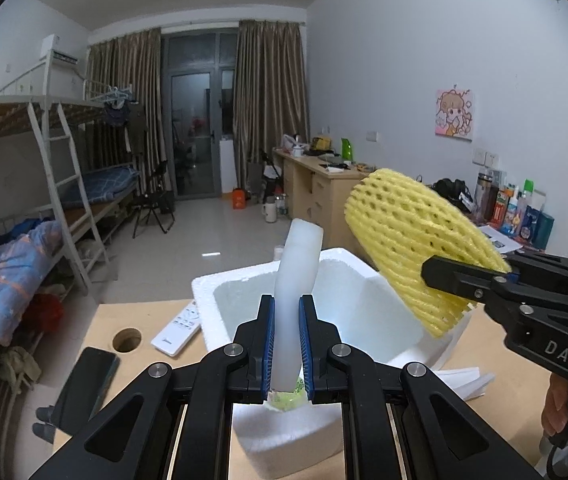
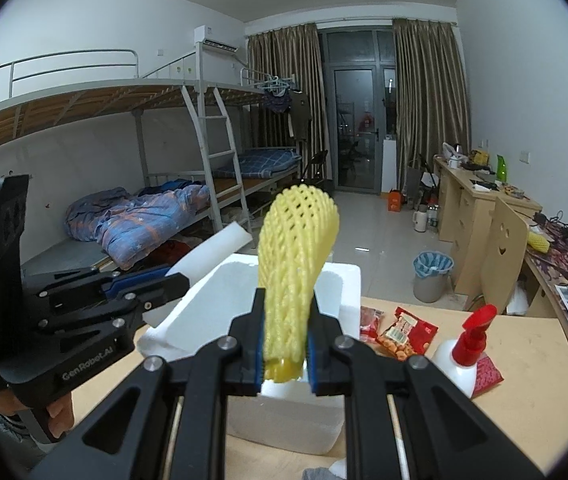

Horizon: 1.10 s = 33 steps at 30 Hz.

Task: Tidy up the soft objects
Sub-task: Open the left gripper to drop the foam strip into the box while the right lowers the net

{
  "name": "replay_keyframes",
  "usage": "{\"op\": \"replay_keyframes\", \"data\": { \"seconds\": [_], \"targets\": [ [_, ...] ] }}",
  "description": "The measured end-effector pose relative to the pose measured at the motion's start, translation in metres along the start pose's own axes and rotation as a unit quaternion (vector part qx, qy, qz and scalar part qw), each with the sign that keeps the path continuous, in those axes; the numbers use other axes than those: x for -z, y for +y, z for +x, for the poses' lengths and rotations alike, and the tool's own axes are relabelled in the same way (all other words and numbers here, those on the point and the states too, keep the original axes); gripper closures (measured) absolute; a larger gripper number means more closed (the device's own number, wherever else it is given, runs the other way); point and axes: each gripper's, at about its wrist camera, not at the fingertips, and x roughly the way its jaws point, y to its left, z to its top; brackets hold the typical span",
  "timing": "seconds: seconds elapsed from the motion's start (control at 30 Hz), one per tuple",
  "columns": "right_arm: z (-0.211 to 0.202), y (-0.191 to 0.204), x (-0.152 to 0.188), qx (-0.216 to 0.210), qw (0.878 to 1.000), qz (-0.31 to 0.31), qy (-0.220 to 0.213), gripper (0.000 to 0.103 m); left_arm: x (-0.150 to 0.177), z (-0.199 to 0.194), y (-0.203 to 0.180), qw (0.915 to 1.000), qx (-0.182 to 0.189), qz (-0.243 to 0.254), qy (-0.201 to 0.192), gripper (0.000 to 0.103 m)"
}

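My left gripper [image 1: 287, 344] is shut on a white foam sheet [image 1: 298, 272] that stands up and curls above an open white foam box [image 1: 203, 292] on the wooden table. My right gripper [image 2: 286, 340] is shut on a yellow foam fruit net [image 2: 294, 256], held upright over the same foam box [image 2: 350, 280]. In the left wrist view the right gripper [image 1: 480, 284] comes in from the right with the yellow net [image 1: 412, 248] above the box's right rim. From the right wrist view, the left gripper [image 2: 171, 280] holds the white sheet [image 2: 215, 248] at the box's left side.
A white remote [image 1: 177, 328], a dark phone [image 1: 83, 388] and a round cable hole [image 1: 127, 340] lie left of the box. Red snack packets [image 2: 404, 332] and a white bottle with a red pump [image 2: 464, 352] sit to its right. A chair [image 2: 504, 248] and desks stand beyond.
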Motion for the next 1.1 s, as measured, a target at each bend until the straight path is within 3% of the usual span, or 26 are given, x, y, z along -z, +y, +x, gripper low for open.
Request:
{"op": "replay_keyframes", "data": {
  "seconds": [0.43, 0.67, 0.73, 0.8, 0.83, 0.87, 0.97, 1.1],
  "targets": [
    [0.014, -0.005, -0.002, 0.017, 1.000, 0.010, 0.011, 0.084, -0.003, 0.044, 0.000, 0.9993, 0.022, 0.002, 0.031, 0.090],
    [0.018, -0.009, -0.001, 0.017, 1.000, 0.015, 0.016, 0.084, -0.003, 0.050, 0.004, 0.9993, 0.020, 0.001, 0.031, 0.080],
    [0.018, -0.009, -0.001, 0.017, 1.000, 0.015, 0.015, 0.084, -0.002, 0.051, 0.003, 0.9993, 0.017, 0.007, 0.033, 0.070],
    [0.018, -0.010, -0.001, 0.017, 1.000, 0.016, 0.015, 0.084, -0.002, 0.050, 0.002, 0.9995, 0.005, 0.008, 0.030, 0.028],
    [0.018, -0.010, -0.002, 0.017, 1.000, 0.015, 0.014, 0.084, -0.002, 0.049, 0.002, 0.9996, 0.001, 0.007, 0.029, 0.021],
    [0.018, -0.010, -0.002, 0.018, 1.000, 0.015, 0.013, 0.084, -0.003, 0.048, 0.004, 0.9997, -0.001, 0.004, 0.025, 0.017],
    [0.016, -0.010, -0.002, 0.017, 1.000, 0.014, 0.011, 0.084, -0.003, 0.037, 0.007, 0.9999, -0.017, 0.001, -0.004, 0.017],
    [0.017, -0.007, -0.003, 0.014, 1.000, 0.010, 0.012, 0.084, -0.003, 0.028, 0.014, 0.9997, -0.023, -0.005, -0.004, 0.015]
  ]
}}
